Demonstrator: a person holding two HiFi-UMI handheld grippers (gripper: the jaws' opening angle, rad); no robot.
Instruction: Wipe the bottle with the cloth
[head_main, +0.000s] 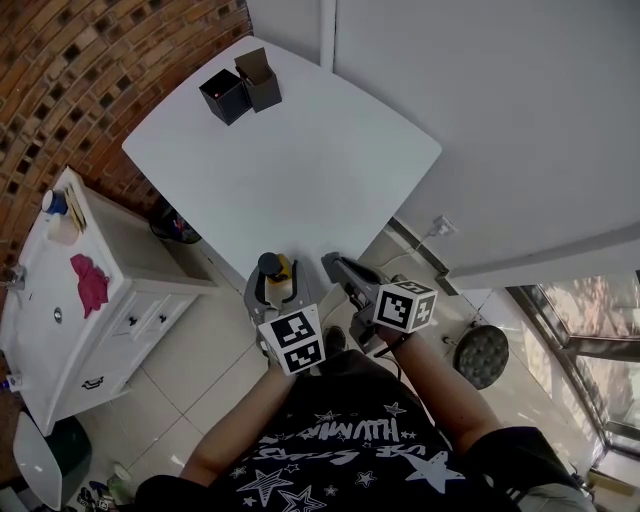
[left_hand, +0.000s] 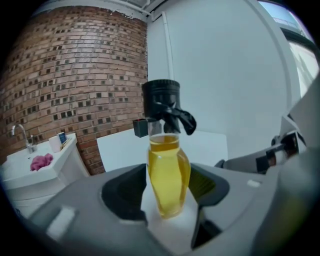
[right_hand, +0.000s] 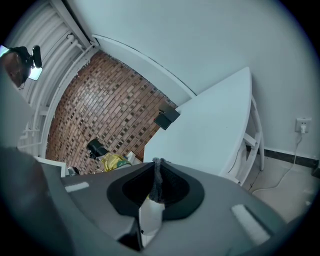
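- My left gripper (left_hand: 169, 186) is clamped low on the clear plastic bottle of yellow liquid with a black pump top (left_hand: 168, 155). The bottle stands upright at 6 o'clock, off the white table (head_main: 300, 150).
- My right gripper (right_hand: 157, 172) has its jaws together on a thin dark fuzzy strip; I can't tell whether that strip is cloth.
- A crumpled pink cloth (head_main: 90, 283) lies at 9 o'clock on the white cabinet (head_main: 40, 330).
- I judge the bottle light but smooth and slippery, so it is best held by the body, not the pump.
- No label on it can be read.

Left gripper (head_main: 275, 293) clamps the bottle (left_hand: 168, 175); right gripper (right_hand: 156, 170) is pinched shut on a dark cloth (right_hand: 158, 186); both point forward.
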